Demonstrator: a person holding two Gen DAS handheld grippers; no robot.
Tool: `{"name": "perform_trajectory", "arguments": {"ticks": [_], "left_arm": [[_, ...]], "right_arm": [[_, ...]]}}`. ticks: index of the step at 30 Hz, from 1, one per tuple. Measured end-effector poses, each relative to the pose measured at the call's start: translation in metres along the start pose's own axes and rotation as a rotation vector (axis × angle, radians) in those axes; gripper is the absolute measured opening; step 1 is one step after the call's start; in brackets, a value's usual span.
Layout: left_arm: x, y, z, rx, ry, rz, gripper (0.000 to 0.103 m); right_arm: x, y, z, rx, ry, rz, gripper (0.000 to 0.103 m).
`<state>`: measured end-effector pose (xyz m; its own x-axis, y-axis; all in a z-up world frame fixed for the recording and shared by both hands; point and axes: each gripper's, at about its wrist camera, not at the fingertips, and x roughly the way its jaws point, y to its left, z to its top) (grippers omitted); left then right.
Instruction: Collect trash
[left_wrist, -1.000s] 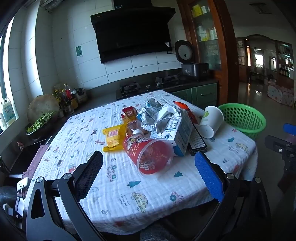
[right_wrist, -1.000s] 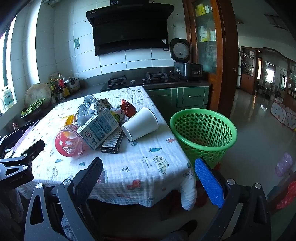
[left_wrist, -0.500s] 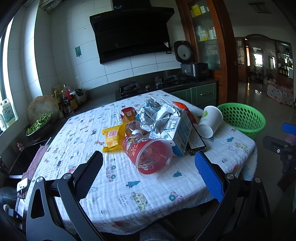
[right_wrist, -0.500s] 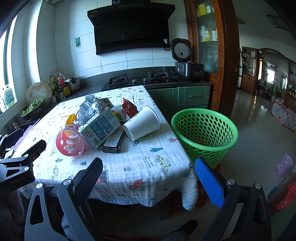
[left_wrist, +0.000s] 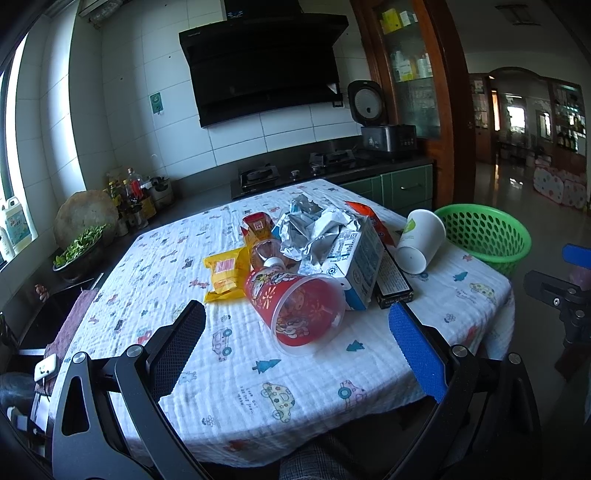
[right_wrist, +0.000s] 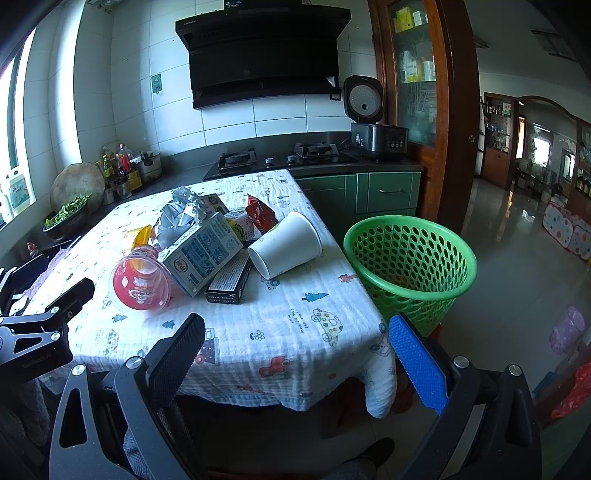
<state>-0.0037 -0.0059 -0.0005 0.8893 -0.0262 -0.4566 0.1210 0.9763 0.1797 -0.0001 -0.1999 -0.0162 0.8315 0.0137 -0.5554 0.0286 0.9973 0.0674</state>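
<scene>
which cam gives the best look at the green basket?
Right wrist: the green basket shows whole beside the table's corner, its rim and inside visible. Left wrist catches only its upper part at the frame's right, behind the white cup.

Each gripper, left gripper (left_wrist: 296, 330) and right gripper (right_wrist: 296, 334) alike, had black linkage arms with triangular cut-outs and silver pivot screws. One of its fingers (left_wrist: 180, 347) wore a black textured pad, the other a bright blue one. Faint lettering marked the left gripper's black body in the right wrist view.
</scene>
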Motion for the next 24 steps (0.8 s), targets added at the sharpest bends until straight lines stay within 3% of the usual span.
{"name": "perform_trajectory", "arguments": {"ticks": [24], "left_arm": [[0.0015,0.0038,-0.0029,-0.01,0.001,0.01,0.098]], "right_arm": [[0.0059,0.0062,-0.0029,-0.008,0.01,0.015,0.097]]}}
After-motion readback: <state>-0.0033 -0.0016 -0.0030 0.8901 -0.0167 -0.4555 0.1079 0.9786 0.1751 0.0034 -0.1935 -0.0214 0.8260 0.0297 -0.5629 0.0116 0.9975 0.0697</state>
